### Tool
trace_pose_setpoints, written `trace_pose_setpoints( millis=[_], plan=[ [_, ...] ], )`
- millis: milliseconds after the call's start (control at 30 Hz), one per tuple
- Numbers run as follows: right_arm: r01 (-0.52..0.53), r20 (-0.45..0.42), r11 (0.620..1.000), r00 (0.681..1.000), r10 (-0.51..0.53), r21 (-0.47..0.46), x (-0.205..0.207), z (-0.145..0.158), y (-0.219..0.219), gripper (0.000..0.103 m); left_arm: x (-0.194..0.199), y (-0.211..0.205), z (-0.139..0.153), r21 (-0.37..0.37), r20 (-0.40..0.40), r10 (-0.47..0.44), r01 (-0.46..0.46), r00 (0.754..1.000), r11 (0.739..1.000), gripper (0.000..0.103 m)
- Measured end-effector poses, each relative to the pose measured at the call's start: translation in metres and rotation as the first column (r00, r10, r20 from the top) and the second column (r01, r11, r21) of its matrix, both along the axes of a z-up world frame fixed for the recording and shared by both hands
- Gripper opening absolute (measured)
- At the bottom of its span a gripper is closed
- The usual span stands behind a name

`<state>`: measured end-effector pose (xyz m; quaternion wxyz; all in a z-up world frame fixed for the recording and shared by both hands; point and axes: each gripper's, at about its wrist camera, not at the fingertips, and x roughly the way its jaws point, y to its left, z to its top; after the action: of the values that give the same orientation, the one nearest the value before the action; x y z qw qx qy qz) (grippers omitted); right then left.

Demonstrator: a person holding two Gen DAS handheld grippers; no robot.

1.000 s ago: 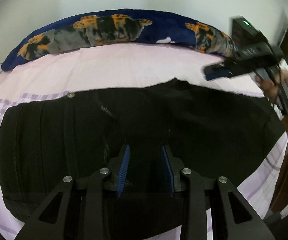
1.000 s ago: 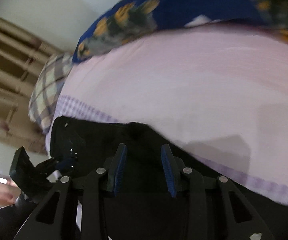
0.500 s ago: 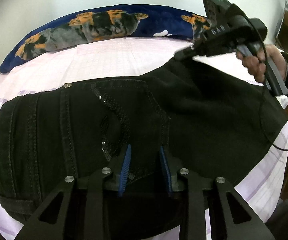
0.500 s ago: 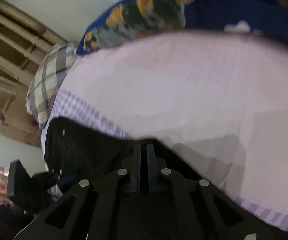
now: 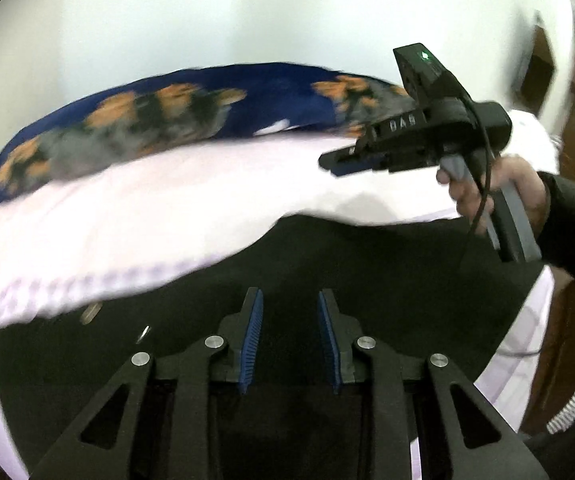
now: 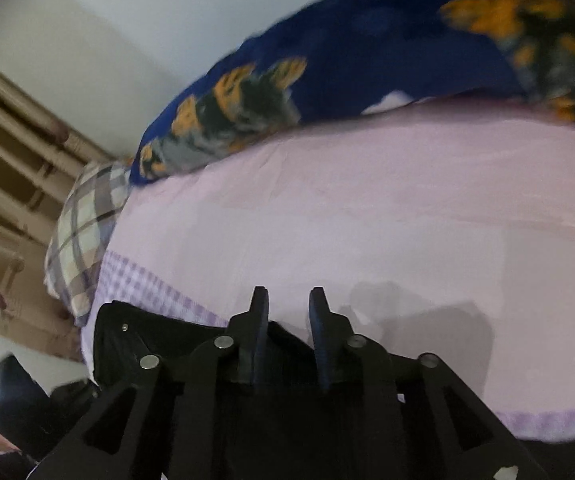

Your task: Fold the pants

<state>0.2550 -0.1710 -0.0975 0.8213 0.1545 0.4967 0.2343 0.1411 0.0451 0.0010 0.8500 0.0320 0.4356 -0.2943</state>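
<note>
fold: I'm hovering left gripper parted, empty | right gripper opening, empty | regripping pants edge squarely, judging.

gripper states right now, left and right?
Left gripper: jaws part open over the black pants, no cloth visibly pinched.
Right gripper: jaws opening, nothing between them; it hangs above the pants' far edge.

The pants were matt black cloth on a smooth pink cotton sheet; the gripper fingers carried ribbed blue rubber pads.
</note>
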Motion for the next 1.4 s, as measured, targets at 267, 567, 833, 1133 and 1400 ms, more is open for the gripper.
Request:
trace_pose_setpoints(
  millis=[267,567,833,1133,1400],
  plan=[
    [0.118,-0.058,0.993,0.991,-0.118,-0.006,-0.049,-0.013,-0.058,0.025,0.039,-0.073,-0.033,-0.083,-0.116,-0.187,0.178,0.975,0.98,0.029],
    [0.217,-0.111,0.973,0.972,-0.208,0.079,-0.069,-0.038,-0.087,0.025,0.095,-0.068,-0.07,-0.043,-0.22,-0.027,0.018,0.975,0.999,0.004],
    [0.264,-0.033,0.965,0.964,-0.263,0.008,-0.094,-0.033,-0.085,0.036,0.088,-0.077,-0.06,0.026,-0.133,0.029,-0.026,0.991,0.999,0.004],
    [0.286,0.047,0.955,0.958,-0.283,-0.077,-0.157,-0.029,-0.096,0.041,0.009,-0.047,-0.033,0.018,-0.079,0.045,-0.043,0.996,0.999,0.01],
    [0.474,0.014,0.866,0.878,-0.478,-0.158,-0.214,-0.043,-0.181,0.04,-0.036,-0.007,-0.057,0.073,-0.141,0.122,-0.113,0.982,0.991,0.011]
  ],
)
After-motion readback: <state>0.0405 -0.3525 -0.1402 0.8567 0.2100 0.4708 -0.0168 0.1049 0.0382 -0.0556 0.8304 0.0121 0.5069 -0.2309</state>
